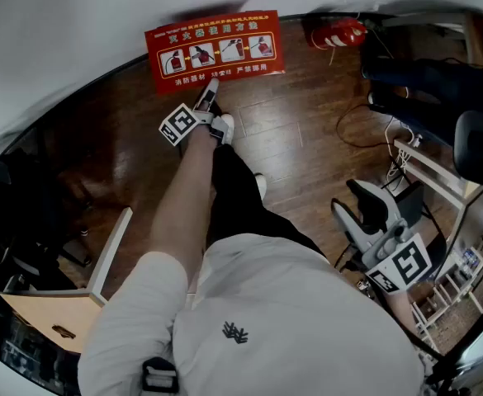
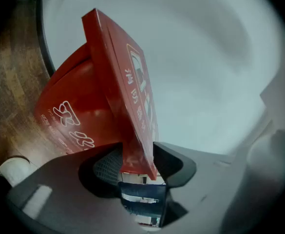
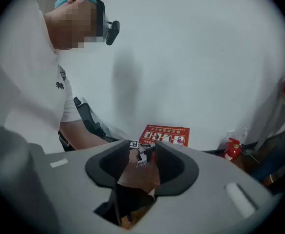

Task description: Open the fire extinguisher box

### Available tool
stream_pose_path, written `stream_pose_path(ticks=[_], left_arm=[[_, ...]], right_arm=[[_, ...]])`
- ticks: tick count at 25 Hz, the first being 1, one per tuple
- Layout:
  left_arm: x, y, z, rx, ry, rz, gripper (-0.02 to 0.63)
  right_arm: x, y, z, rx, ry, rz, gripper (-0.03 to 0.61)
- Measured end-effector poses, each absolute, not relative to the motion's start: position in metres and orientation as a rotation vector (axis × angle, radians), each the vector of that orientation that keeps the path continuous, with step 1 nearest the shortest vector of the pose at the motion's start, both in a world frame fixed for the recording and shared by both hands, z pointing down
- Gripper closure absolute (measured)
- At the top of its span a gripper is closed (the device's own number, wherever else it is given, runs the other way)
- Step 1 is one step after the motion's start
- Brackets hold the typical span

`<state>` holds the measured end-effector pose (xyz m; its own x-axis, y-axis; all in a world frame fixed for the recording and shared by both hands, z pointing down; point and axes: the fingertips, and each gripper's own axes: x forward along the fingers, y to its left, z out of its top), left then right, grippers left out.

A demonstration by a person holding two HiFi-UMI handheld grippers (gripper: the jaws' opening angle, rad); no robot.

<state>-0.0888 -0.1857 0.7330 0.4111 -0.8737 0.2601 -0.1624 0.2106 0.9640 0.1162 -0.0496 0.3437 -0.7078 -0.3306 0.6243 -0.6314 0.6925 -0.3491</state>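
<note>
head view: red fire extinguisher box [image 1: 215, 50] low on the wood floor [image 1: 291, 139], backed against the white wall [image 1: 101, 15], picture panel facing the camera. left gripper [image 1: 210, 89] stretched forward on a bare arm, tip at the box's lower edge. right gripper [image 1: 358, 205] held at the person's right side, well apart from the box. red fire extinguisher [image 1: 338, 33] by the wall, right of the box.

left gripper view: jaws clenched on the free edge of the lid [image 2: 132, 96], one pad on each face, lid tilted away from the red body behind it.

right gripper view: jaws released and standing apart, nothing gripped, only the outstretched arm and the far-off box seen through the gap.
</note>
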Motion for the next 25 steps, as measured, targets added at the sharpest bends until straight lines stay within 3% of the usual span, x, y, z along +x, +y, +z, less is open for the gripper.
stream_pose_path(ticks=[7,12,25], left_arm=[[-0.096,-0.203,0.734,1.266,-1.006,-0.739,0.442],[-0.095,-0.200,0.723,1.254,-0.971,-0.728,0.503],[-0.115,-0.256,0.582,1.356,-0.836,-0.814,0.526]], right_arm=[[0.111,-0.062,0.352,0.763,-2.365,0.763,0.430],[0.105,-0.072,0.350,0.781,-2.372,0.772,0.430],[0.103,-0.096,0.327,0.900,-2.466,0.735,0.431]])
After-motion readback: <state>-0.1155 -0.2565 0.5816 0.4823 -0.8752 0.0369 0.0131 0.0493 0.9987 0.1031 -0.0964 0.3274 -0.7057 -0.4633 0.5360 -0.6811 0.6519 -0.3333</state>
